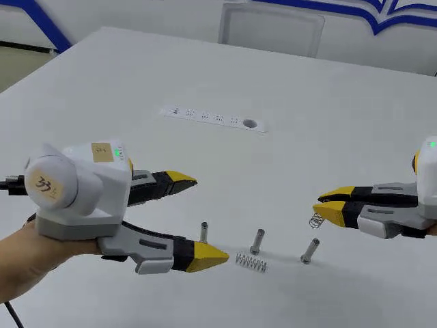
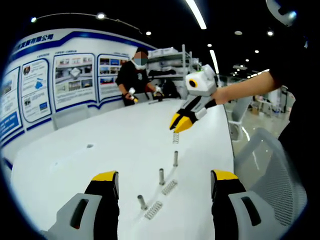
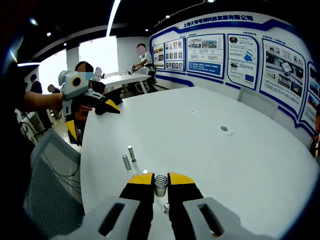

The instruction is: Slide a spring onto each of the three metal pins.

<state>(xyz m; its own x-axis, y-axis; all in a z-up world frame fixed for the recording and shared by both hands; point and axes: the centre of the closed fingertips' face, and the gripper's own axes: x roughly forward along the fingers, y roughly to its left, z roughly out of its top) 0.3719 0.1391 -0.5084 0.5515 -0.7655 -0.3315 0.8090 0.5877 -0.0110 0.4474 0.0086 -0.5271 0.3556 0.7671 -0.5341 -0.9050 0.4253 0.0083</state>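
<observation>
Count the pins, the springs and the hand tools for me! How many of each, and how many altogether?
Pins: 3, on the table.
Springs: 3, two lying by the pins and one pinched in the right tool.
Tools: 2; the left tool is open.
Total: 8.

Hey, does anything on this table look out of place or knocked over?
Nothing stands out. The three pins stand bare on the table, a loose spring lies beside them, and the right tool is shut on a second spring.
</observation>
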